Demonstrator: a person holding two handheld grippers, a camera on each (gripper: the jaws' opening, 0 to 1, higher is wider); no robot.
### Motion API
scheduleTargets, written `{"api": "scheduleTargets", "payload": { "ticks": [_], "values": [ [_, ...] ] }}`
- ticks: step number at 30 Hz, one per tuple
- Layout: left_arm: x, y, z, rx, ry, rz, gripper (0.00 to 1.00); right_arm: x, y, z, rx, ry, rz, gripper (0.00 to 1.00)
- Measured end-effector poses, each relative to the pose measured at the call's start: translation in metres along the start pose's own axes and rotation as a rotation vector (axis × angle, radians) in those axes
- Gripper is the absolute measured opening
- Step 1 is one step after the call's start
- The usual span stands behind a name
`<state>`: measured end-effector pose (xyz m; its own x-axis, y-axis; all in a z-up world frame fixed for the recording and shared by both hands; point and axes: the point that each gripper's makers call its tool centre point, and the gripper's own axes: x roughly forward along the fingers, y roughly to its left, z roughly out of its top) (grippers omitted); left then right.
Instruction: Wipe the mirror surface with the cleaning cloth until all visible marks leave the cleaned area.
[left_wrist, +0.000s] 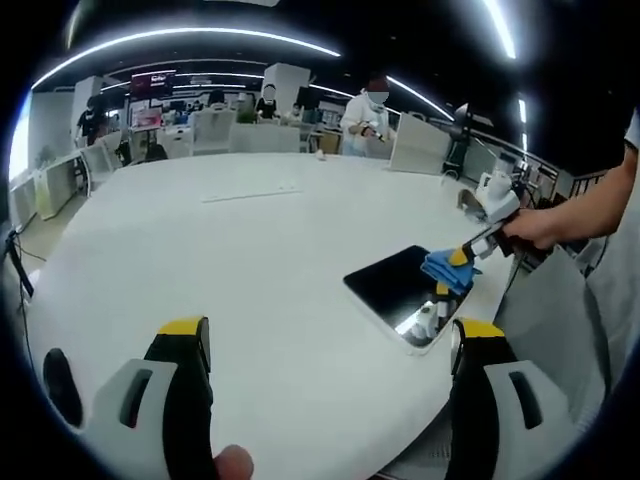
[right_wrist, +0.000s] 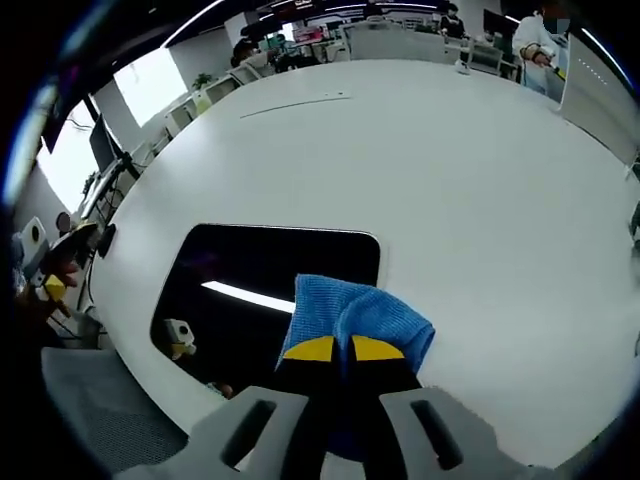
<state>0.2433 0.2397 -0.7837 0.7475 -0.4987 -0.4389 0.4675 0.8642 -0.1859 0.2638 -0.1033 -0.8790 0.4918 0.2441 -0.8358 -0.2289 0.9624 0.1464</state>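
Cloth: blue microfibre cloth (right_wrist: 362, 318), soft, light; pinch at bunched fold.
Mirror: mirror (right_wrist: 262, 290) centre-left, fragile, slick.
R grip: right gripper (right_wrist: 332, 349) pinching cloth.
L grip: left gripper (left_wrist: 330, 345) spread, empty.

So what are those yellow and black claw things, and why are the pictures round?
Those claws are grippers, like big tongs that a person holds, one in each hand. Each carries a fisheye camera, which makes the pictures round. In the left gripper view, the left gripper is open and empty above a big white table. Farther off, a hand holds the right gripper. In the right gripper view, that gripper is shut on a blue cloth and presses it on a dark mirror lying flat near the table's edge. The mirror reflects a ceiling light.
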Motion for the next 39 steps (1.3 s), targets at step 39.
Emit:
{"api": "scheduleTargets", "payload": {
  "ticks": [39],
  "values": [
    [0.002, -0.002, -0.007, -0.001, 0.006, -0.007, 0.99, -0.019, 0.005, -0.032, 0.153, -0.04, -0.01, 0.0]
  ]
}}
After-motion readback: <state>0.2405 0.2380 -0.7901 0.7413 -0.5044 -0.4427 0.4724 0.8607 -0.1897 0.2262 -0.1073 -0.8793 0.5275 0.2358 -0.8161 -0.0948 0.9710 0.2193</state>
